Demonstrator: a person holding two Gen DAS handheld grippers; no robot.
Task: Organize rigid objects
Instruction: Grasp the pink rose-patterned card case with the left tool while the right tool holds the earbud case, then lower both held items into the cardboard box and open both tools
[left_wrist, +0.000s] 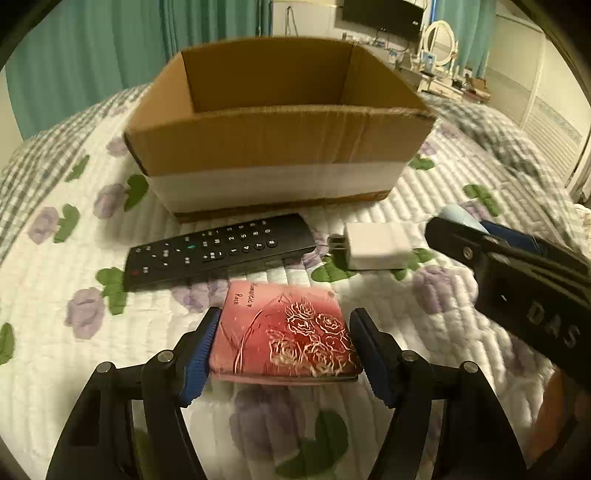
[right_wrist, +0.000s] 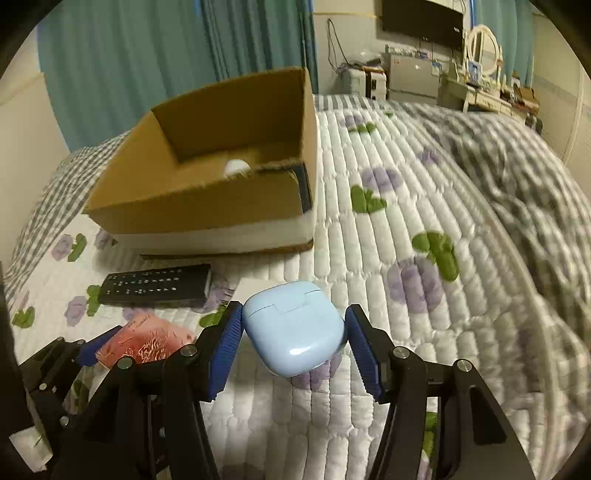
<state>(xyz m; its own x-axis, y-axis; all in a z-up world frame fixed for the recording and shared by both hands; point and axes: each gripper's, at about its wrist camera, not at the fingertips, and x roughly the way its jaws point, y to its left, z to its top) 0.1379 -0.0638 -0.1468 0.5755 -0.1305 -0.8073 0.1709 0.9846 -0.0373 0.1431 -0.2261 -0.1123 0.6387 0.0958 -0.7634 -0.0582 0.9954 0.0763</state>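
Note:
An open cardboard box (left_wrist: 273, 136) stands on the quilted bed; in the right wrist view (right_wrist: 207, 206) a small white object (right_wrist: 236, 167) lies inside it. My left gripper (left_wrist: 284, 343) is shut on a pink rose-printed packet (left_wrist: 284, 332), held just above the quilt. My right gripper (right_wrist: 293, 332) is shut on a light blue earbud case (right_wrist: 295, 326), lifted above the bed. A black remote (left_wrist: 218, 249) and a white charger (left_wrist: 376, 245) lie in front of the box. The right gripper also shows at the right of the left wrist view (left_wrist: 517, 280).
The floral quilt (right_wrist: 406, 229) spreads to the right, with a rumpled grey checked blanket (right_wrist: 517, 177) beyond. Teal curtains, a wall TV and a dresser with a mirror stand behind the bed.

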